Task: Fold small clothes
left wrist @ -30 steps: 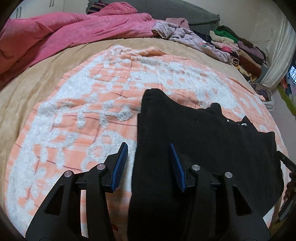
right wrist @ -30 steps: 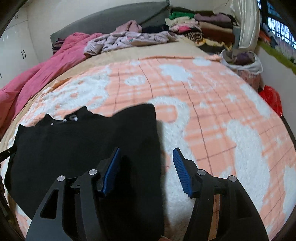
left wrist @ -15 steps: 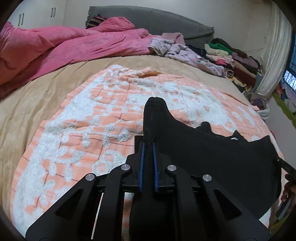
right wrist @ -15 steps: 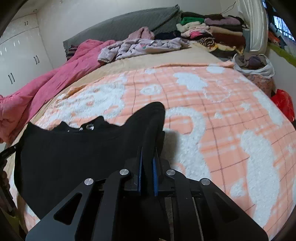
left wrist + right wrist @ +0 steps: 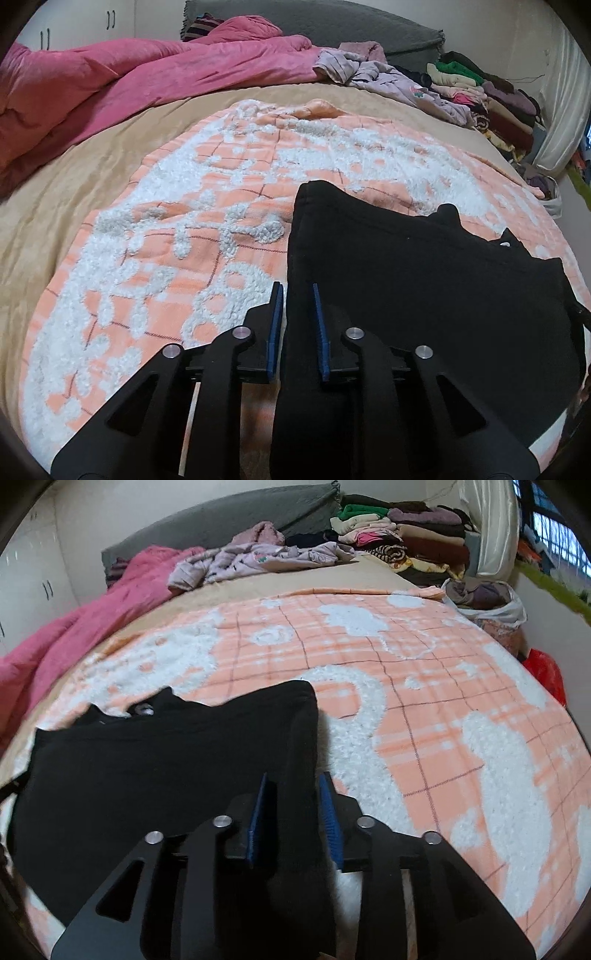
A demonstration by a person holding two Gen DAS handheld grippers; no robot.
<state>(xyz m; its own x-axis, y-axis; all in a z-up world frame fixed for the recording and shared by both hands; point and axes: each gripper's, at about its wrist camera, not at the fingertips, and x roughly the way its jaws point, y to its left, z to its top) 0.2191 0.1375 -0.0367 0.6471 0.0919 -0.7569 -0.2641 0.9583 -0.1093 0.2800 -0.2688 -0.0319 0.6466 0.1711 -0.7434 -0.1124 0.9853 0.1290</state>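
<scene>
Garment: black garment (image 5: 424, 280) flat on orange-and-white blanket (image 5: 177, 258), on the bed
Left gripper (image 5: 297, 328): fingers opening, narrow gap, garment's left edge between them
Right gripper (image 5: 295, 816): fingers opening, partly apart, garment's right edge between them

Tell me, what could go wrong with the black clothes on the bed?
The left tool and right tool are both opening, each with an edge of the black garment between its pads. It may drop unevenly and wrinkle. Its far side lies near the edge of the orange blanket, so it might slip off.
</scene>
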